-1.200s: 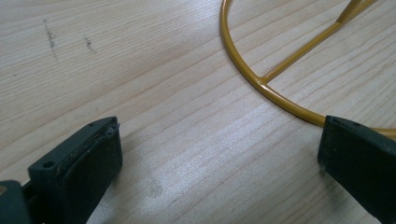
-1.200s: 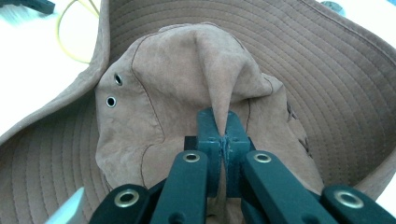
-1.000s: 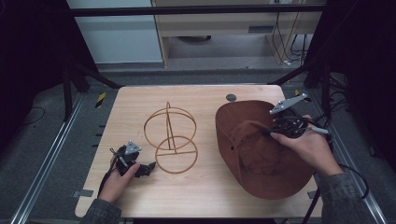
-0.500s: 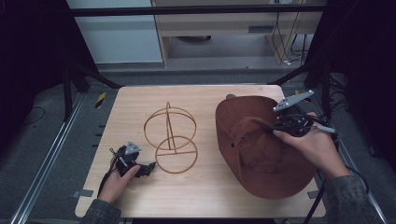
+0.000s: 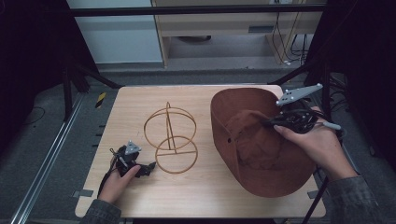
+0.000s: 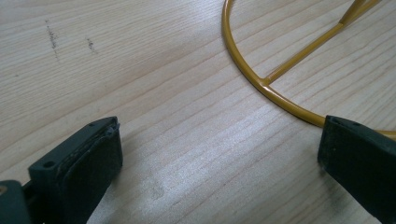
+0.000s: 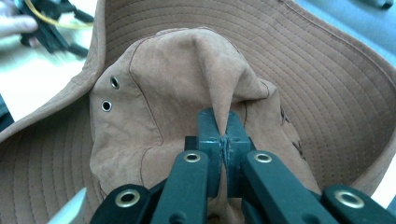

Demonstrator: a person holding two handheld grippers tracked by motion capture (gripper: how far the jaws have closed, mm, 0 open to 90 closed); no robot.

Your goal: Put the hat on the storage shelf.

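A brown wide-brimmed hat (image 5: pixel 261 154) lies at the right of the wooden table (image 5: pixel 140 100), its far brim lifted off the wood. My right gripper (image 5: pixel 267 122) is shut on a pinched fold of the hat's crown (image 7: pixel 219 93); in the right gripper view the cloth rises in a ridge between the closed pads. A gold wire hat stand (image 5: pixel 170 133) stands at the table's middle. My left gripper (image 5: pixel 150 167) rests on the table at the stand's lower left, jaws open. In the left gripper view the stand's base ring (image 6: pixel 261 84) curves past the right jaw, with bare wood between the jaws.
A person's hands hold both grippers from the near edge. A metal rail (image 5: pixel 46 158) runs along the table's left side. A pale cabinet (image 5: pixel 116 32) and a low shelf (image 5: pixel 219 23) with cables stand on the floor beyond the table.
My right gripper has risen with the pinched crown, and the hat's far brim has come up, covering the small dark disc on the table. The left gripper has stayed put.
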